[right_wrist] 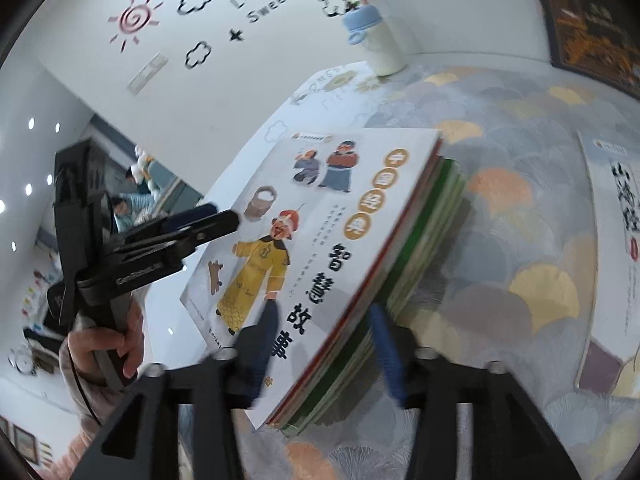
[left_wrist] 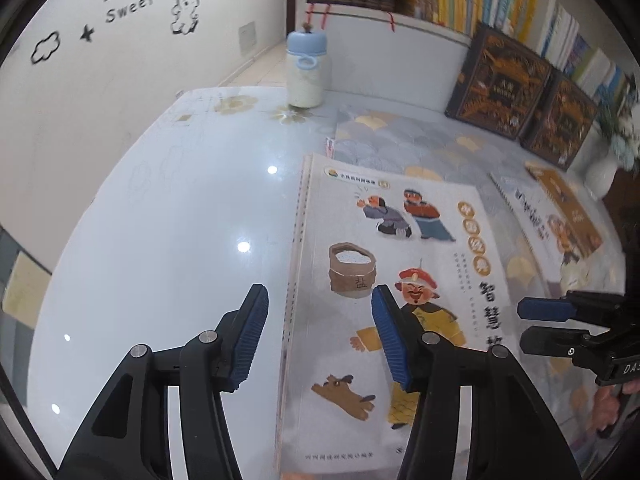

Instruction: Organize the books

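Note:
A stack of thin picture books (left_wrist: pixel 360 280) lies flat, half on the white table and half on a patterned mat. Its top cover shows cartoon figures, among them one in a yellow robe. My left gripper (left_wrist: pixel 320 336) is open and straddles the stack's left edge, one pad (left_wrist: pixel 250 336) over the bare table, the other above the cover. From the right wrist, the stack (right_wrist: pixel 320 220) has its near right corner between the open, blurred fingers of my right gripper (right_wrist: pixel 324 344). The left gripper (right_wrist: pixel 216 219), held in a hand, sits at the stack's far side. The right gripper (left_wrist: pixel 528 325) shows at the right edge.
A white book (left_wrist: pixel 520 208) (right_wrist: pixel 612 200) and a yellow one (left_wrist: pixel 568 208) lie on the mat (right_wrist: pixel 520 200) to the right. Two dark ornate books (left_wrist: pixel 504 80) lean against a shelf wall. A blue-lidded bottle (left_wrist: pixel 306 68) (right_wrist: pixel 378 40) stands at the back; a white vase (left_wrist: pixel 600 172) stands far right.

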`<state>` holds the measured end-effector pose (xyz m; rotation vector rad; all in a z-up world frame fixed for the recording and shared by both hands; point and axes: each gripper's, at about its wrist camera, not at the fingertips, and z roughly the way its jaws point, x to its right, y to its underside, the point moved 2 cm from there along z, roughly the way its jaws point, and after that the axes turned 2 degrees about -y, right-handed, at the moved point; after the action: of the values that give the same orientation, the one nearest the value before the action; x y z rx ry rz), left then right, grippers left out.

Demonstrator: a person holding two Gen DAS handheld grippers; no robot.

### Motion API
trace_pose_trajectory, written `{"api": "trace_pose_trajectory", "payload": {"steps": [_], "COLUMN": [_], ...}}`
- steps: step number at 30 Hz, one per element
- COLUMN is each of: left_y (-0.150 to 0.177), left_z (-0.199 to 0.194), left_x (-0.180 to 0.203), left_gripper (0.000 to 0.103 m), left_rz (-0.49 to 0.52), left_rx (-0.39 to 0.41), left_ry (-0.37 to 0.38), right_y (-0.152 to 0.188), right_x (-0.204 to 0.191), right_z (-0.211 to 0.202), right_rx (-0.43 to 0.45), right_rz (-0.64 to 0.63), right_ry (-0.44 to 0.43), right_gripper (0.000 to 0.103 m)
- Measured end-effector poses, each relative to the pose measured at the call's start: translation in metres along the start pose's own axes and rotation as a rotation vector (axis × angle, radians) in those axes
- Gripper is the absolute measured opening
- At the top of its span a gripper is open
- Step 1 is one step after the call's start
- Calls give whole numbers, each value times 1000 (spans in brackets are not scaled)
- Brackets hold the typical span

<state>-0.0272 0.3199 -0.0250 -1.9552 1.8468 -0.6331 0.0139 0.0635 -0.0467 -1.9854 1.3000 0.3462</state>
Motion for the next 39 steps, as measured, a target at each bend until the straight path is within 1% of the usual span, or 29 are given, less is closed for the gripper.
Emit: {"api": "trace_pose_trajectory", "payload": {"steps": [4,7,13,17,24,27,29,31,32,33,34,35,36,37,39], "left_y": [-1,-1,-7,-8,-3,2,6,9,9,9,8,7,7,6,3], "left_z": [-16,-26,-38,-34,3,28,46,58,66,72,76,84,89,95,99], "left_x": [5,23,77,114,189,218,233,243,250,255,258,261,262,262,262], "left_gripper": [52,52,52,54,54,54,54,54,54,54,54,54,54,54,54], "left_rz": [-15,6,49,62,86,78,58,50,60,71,74,64,49,32,25], "left_rx": [24,39,66,65,1,-31,-62,-69,-58,-52,-53,-65,-77,-88,-51], "left_ry": [5,22,61,108,203,232,267,260,221,200,199,219,234,250,254], "right_y": [5,12,27,37,65,77,83,86,85,84,84,83,81,78,74], "right_x": [5,8,27,49,119,154,174,190,195,204,212,221,227,231,236], "right_z": [-20,-34,-72,-106,-168,-187,-196,-200,-200,-198,-196,-192,-190,-191,-190], "right_rx": [32,45,93,132,214,250,263,267,266,259,248,232,229,259,265], "right_rz": [22,24,59,87,212,293,325,340,343,345,350,361,365,355,358], "right_ry": [-16,-21,-29,-9,57,74,86,108,119,146,168,188,182,157,140], "right_gripper": [58,59,59,60,62,70,70,70,70,70,70,70,70,70,70]}}
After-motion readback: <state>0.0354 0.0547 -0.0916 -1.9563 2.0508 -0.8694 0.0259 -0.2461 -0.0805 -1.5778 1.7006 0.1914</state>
